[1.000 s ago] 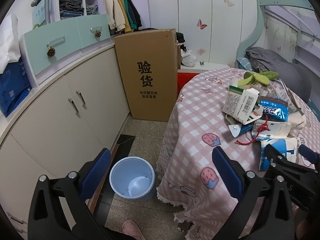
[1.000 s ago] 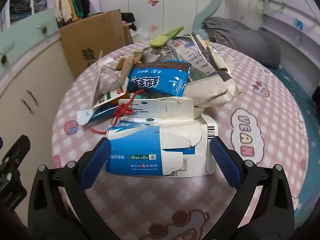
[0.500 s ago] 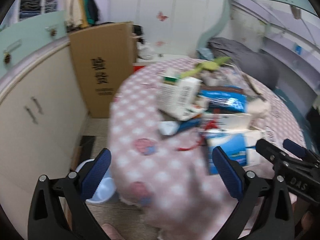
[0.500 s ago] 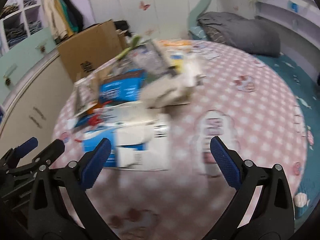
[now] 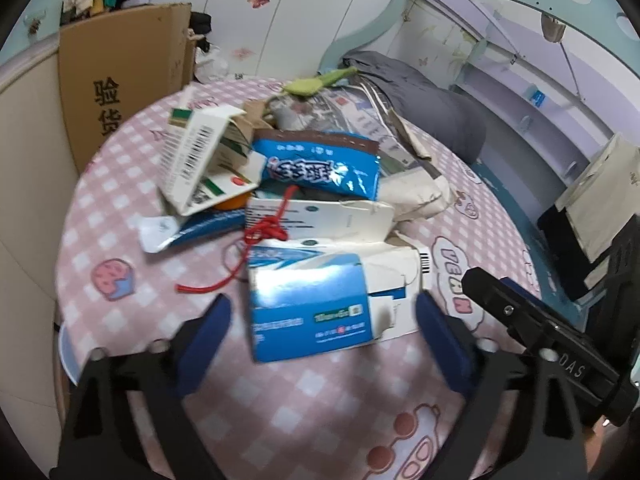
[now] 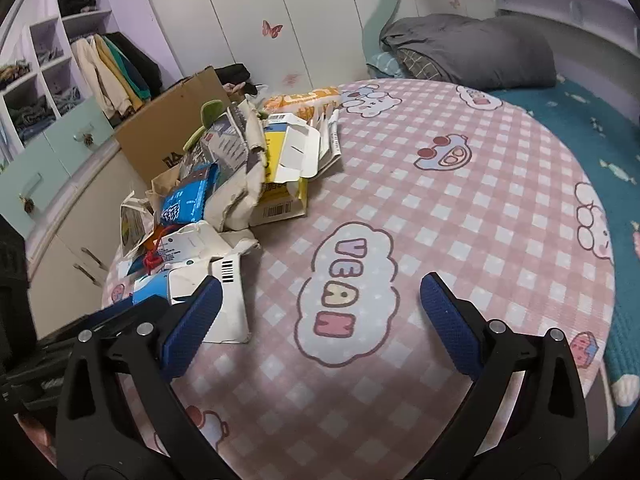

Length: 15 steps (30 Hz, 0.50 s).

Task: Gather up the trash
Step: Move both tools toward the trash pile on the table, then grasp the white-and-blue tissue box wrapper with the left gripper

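Observation:
A heap of trash lies on the round pink checked table [image 5: 132, 320]. Nearest is a torn blue and white carton [image 5: 316, 300]; behind it lie a white carton with a red string [image 5: 272, 228], a blue snack bag [image 5: 320, 168] and a white barcode box [image 5: 192, 160]. My left gripper [image 5: 322, 316] is open, its pads either side of the blue carton's near end without touching. My right gripper [image 6: 320, 312] is open and empty over bare tablecloth, right of the heap [image 6: 224, 192]. A yellow box [image 6: 280, 184] lies in the heap.
A tall cardboard box [image 5: 120, 80] stands by the cabinets at the left. The rim of a pale blue bin [image 5: 66, 356] shows below the table's left edge. A bed with a grey duvet [image 6: 472, 52] lies behind the table. The right gripper's body [image 5: 540, 332] is close at the left gripper's right.
The left gripper has swung from the bin on the floor up to the table, arriving at the blue carton. The right gripper has swung right, off the carton to bare tablecloth.

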{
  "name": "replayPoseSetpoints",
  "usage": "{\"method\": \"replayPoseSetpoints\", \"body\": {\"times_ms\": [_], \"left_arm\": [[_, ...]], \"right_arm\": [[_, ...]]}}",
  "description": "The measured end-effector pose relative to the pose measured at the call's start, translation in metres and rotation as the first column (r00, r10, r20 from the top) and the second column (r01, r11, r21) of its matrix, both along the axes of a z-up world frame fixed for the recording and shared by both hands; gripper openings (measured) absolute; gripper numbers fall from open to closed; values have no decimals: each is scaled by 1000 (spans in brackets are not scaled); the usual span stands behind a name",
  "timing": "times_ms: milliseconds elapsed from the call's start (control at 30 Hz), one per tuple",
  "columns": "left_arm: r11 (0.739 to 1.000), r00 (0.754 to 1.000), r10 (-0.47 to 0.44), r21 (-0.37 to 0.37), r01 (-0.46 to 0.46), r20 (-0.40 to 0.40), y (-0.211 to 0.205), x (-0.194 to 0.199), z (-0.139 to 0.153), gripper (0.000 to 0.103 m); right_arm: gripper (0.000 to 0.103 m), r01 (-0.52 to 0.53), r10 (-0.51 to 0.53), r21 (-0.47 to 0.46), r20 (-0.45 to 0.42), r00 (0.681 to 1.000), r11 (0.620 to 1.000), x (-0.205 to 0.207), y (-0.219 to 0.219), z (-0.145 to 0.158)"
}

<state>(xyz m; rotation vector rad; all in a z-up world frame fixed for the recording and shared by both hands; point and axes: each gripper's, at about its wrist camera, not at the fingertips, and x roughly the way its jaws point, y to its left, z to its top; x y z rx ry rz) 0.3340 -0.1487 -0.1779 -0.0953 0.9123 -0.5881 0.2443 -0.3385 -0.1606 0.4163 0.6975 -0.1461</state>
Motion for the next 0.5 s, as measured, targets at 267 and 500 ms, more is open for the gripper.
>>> {"method": "replayPoseSetpoints", "body": {"times_ms": [267,500], "left_arm": [[1000,1000,-20,-20,20,20,-10,0,-2,55],[999,1000,-16,-47,17,3,-8,-7,-2,54]], "right_arm": [[97,-58,57,66,27,998,996,-3,-6,-5],[97,-72,72,45,14,997,996,0,-2,-6]]}}
